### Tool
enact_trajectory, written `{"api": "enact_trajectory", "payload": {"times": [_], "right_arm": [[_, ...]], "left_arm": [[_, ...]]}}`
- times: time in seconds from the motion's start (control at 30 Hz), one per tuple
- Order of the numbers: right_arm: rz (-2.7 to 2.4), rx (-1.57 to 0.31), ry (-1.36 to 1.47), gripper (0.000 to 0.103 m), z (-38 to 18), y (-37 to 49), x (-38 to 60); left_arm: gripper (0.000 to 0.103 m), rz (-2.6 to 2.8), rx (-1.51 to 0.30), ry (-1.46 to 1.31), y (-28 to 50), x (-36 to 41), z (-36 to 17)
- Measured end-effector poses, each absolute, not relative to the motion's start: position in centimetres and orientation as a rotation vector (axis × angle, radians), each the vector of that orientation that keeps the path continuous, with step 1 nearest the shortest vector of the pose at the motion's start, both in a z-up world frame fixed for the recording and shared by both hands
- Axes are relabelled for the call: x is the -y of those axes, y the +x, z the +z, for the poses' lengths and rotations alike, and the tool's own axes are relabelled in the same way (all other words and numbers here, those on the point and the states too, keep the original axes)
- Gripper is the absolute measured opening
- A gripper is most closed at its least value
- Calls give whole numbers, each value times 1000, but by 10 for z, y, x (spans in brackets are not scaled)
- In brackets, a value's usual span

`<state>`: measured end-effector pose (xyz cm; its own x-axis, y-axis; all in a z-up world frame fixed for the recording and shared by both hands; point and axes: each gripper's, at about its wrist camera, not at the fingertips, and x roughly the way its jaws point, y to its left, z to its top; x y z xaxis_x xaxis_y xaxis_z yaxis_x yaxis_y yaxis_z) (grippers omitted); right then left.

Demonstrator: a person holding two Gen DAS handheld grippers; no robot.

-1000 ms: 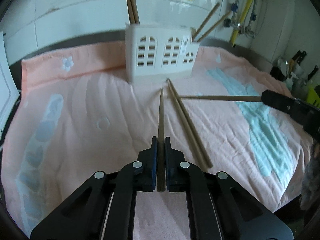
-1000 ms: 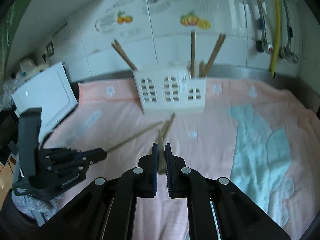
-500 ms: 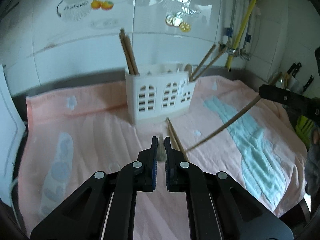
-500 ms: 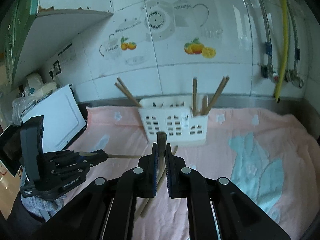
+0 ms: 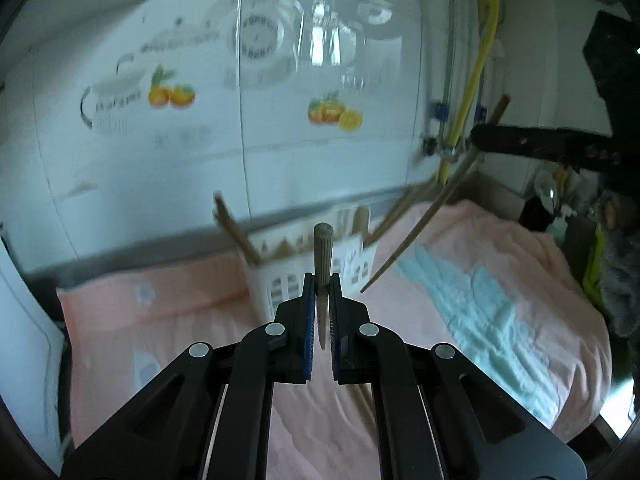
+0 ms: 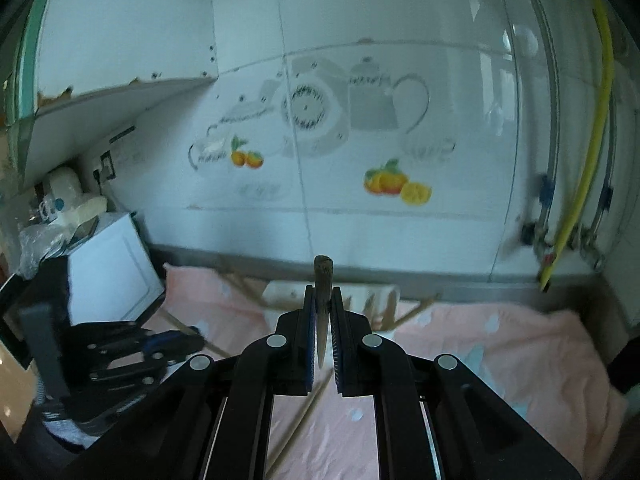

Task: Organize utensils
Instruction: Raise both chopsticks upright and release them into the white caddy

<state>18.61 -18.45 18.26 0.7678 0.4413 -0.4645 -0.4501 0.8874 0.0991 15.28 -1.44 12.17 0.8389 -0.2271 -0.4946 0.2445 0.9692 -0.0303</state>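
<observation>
Lifted clear of the pink towel (image 5: 500,320) since a second ago: left gripper (image 5: 322,280) and right gripper (image 6: 322,292), each clamped on one chopstick (image 5: 322,256), (image 6: 322,280), above the white holder (image 5: 280,280), insertion likely next

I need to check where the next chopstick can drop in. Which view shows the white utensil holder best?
The left wrist view, though blurred: the white utensil holder shows its windowed front and chopsticks leaning out both ends, partly behind the left gripper and its chopstick. In the right wrist view the holder is a smeared white strip behind the right gripper.
</observation>
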Motion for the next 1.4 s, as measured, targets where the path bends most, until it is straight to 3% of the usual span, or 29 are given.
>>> {"api": "enact_trajectory", "payload": {"times": [0.23, 0.57, 1.4], "right_arm": [[430, -461, -31, 7, 207, 210, 188], [358, -463, -35, 7, 209, 242, 193], [340, -607, -44, 7, 151, 287, 181]], "left_arm": [[5, -228, -405, 41, 160, 14, 173], [5, -180, -352, 6, 185, 3, 195], [7, -156, -524, -52, 248, -11, 138]]}}
